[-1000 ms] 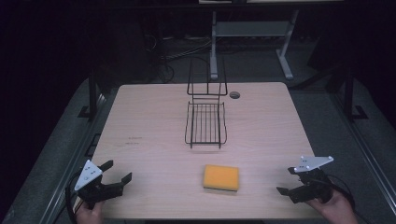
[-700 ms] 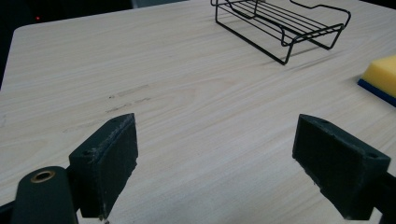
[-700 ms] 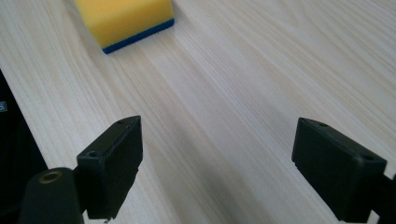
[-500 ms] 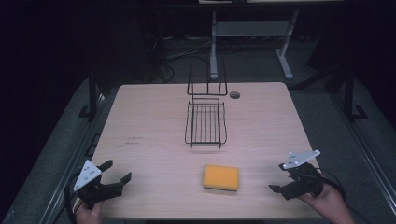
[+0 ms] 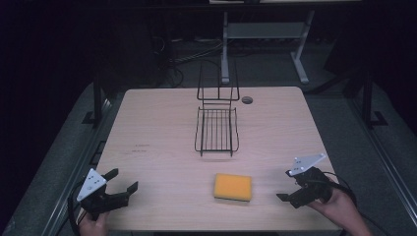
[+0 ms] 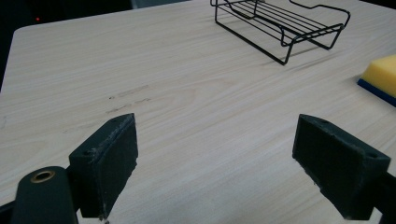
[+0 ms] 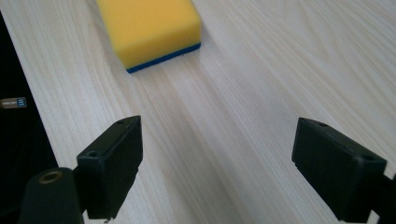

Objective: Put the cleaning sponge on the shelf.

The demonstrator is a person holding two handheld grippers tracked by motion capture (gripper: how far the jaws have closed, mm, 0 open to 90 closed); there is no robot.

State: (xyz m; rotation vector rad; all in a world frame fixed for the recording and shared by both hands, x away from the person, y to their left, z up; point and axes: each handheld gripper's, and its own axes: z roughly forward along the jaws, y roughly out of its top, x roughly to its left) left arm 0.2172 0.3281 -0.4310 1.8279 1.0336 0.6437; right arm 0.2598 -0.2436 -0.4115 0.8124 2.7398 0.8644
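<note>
Facing the sponge (image 5: 233,187) with my right gripper (image 5: 287,195).
Both grippers, jaws spread wide, grasp nothing; my left gripper (image 5: 123,184) sits well apart on the counter (image 5: 162,128).

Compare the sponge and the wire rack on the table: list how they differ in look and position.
The sponge is a solid yellow block with a blue underside; the wire rack is open black wire you can see the table through. The sponge lies flat and low, while the wire rack has a tall upright back. The sponge sits near the person's edge, beside the open right gripper; the wire rack stands farther back, mid-table. Both rest untouched on the table.
</note>
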